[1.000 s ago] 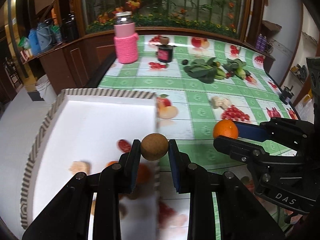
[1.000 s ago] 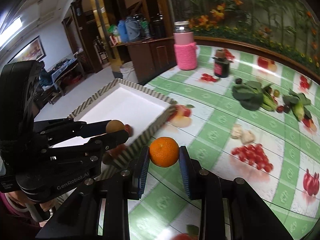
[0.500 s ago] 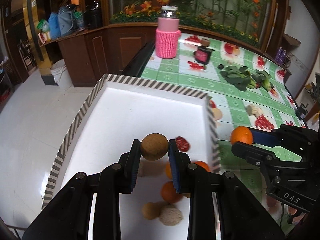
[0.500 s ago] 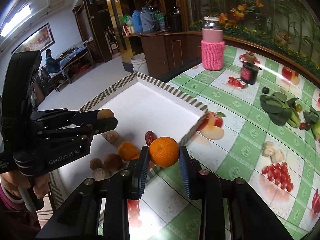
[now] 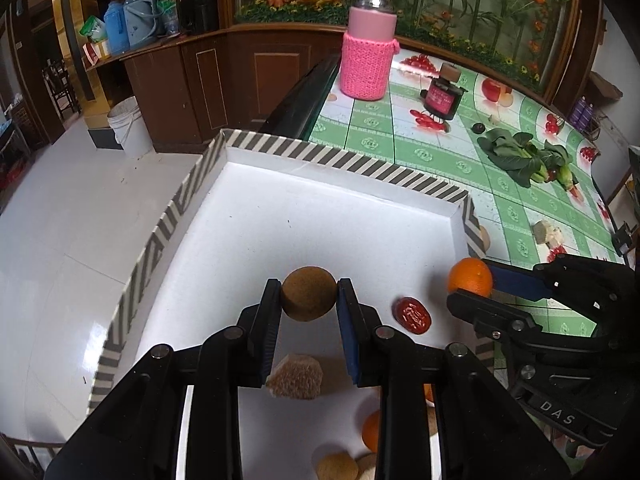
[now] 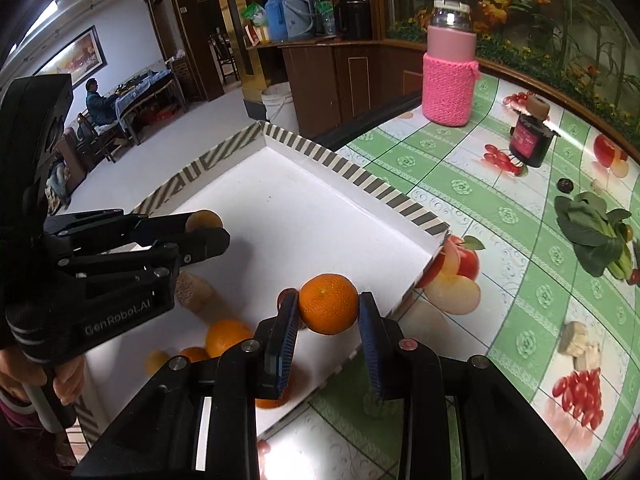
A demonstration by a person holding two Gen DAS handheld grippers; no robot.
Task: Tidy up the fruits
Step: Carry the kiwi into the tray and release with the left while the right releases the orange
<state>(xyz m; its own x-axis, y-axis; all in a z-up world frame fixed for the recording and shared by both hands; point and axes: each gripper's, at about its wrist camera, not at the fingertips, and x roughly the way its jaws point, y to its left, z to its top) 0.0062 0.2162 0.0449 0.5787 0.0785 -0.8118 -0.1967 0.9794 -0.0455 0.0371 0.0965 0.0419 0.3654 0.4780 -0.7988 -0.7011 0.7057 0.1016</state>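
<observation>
Left tool (image 5: 308,296), clamped on a brown round fruit (image 5: 308,294) above the striped-rim tray (image 5: 344,163), should lower before releasing, while right tool (image 6: 328,312) grips its orange (image 6: 328,309).

Left gripper (image 6: 206,232) reads "GenRobot.AI", right gripper (image 5: 472,280) "DAS"

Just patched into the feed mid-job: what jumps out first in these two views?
Both grippers are loaded: the left gripper pinches a brown round fruit over the striped-rim white tray, and the right gripper clamps an orange above the tray's table-side edge. Behind, a pink knit-sleeved jar stands on the green fruit-print tablecloth.
</observation>
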